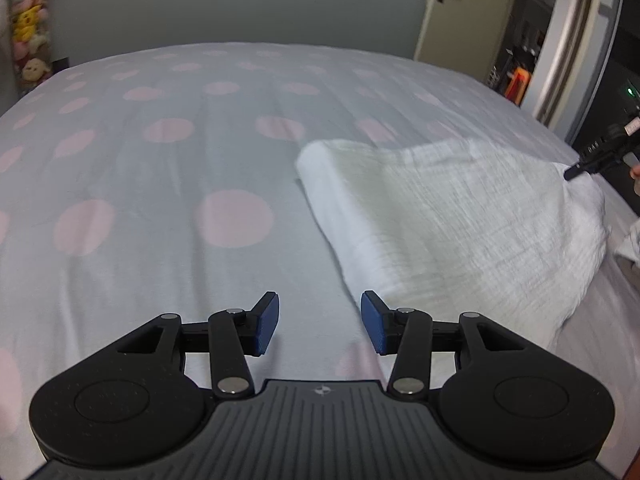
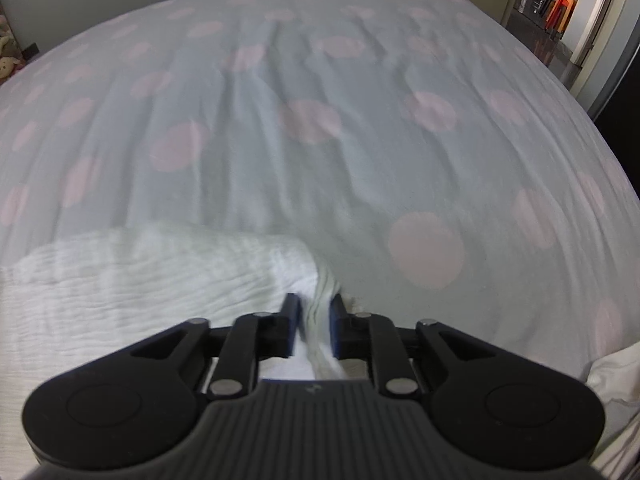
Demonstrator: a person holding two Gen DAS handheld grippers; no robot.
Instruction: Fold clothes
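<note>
The left gripper (image 1: 319, 322) is seen with its blue pads (image 1: 267, 324) standing well apart and nothing between them; only the bed sheet (image 1: 168, 184) lies beneath the gap. Its right pad is just beside the near left corner of the white cloth (image 1: 452, 220), though contact cannot be made out. A small emblem is moulded on the grey ribbed body behind the pads; no words can be read on it.

The right gripper (image 2: 314, 326) is seen with its pads a narrow way apart, and a bunched fold of the white cloth (image 2: 132, 276) runs between them. The picture is blurred there, so whether the pads press on the fabric cannot be told. In the left wrist view the right gripper (image 1: 576, 170) meets the far right corner of the cloth, which is drawn up into a peak at that point. White digits are printed on its black arm, too smeared to be read.

The cloth is a white, crinkled, gauze-like fabric, folded into a thick, roughly oblong slab with a rounded fold along its left edge. It lies on the right part of the bed, near its near edge. The sheet is pale blue-grey with large pink dots and is creased in long ridges running away towards the far side.

No containers are seen. Further white fabric (image 2: 612, 376) is bunched at the near right edge of the bed.
</note>
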